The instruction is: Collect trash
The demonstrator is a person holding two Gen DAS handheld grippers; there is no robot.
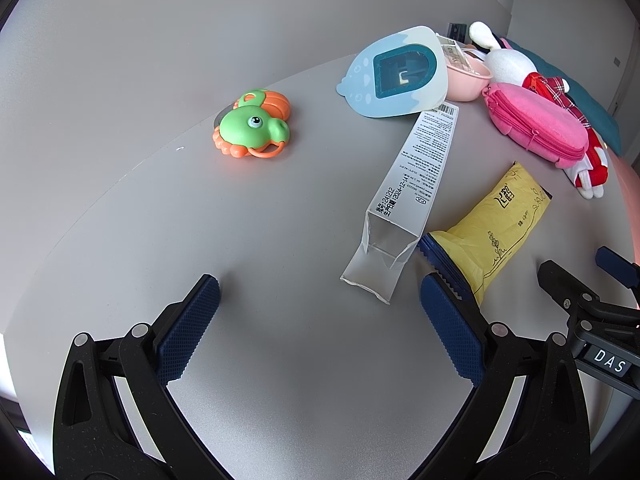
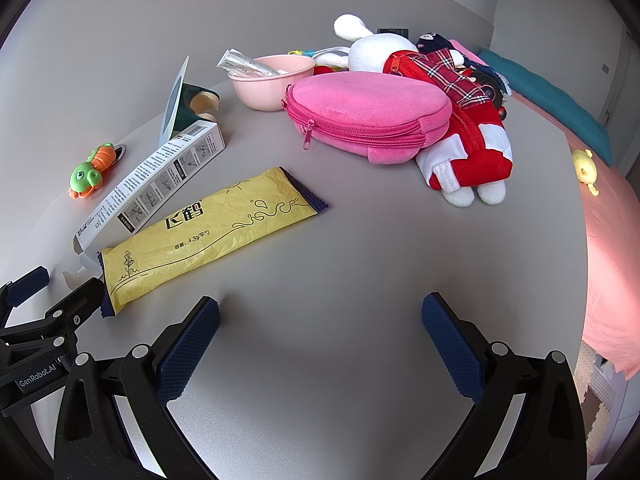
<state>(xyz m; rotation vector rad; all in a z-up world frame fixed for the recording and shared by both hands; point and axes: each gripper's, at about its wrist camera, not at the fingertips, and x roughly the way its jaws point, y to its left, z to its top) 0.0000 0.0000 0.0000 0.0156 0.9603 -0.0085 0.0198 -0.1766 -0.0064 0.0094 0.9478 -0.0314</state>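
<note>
A crumpled yellow wrapper (image 2: 200, 236) lies flat on the grey table (image 2: 360, 280), just ahead and left of my right gripper (image 2: 322, 306), which is open and holds nothing. Beside the wrapper lies a long empty white carton (image 1: 412, 184), its open clear end toward my left gripper (image 1: 320, 288). That gripper is open too, with bare table between its fingers; its right fingertip (image 1: 436, 284) stands near the yellow wrapper's (image 1: 508, 216) dark end. A blue card package (image 1: 396, 72) leans behind the carton. A pink bowl (image 2: 272, 80) holds a crinkled clear wrapper (image 2: 240, 64).
A pink zip pouch (image 2: 368, 116) and a white plush in red clothes (image 2: 460, 152) lie at the back right. A green and orange toy (image 1: 252, 124) sits at the left. Pink cloth (image 2: 612, 260) with a small yellow toy (image 2: 584, 164) borders the table's right edge.
</note>
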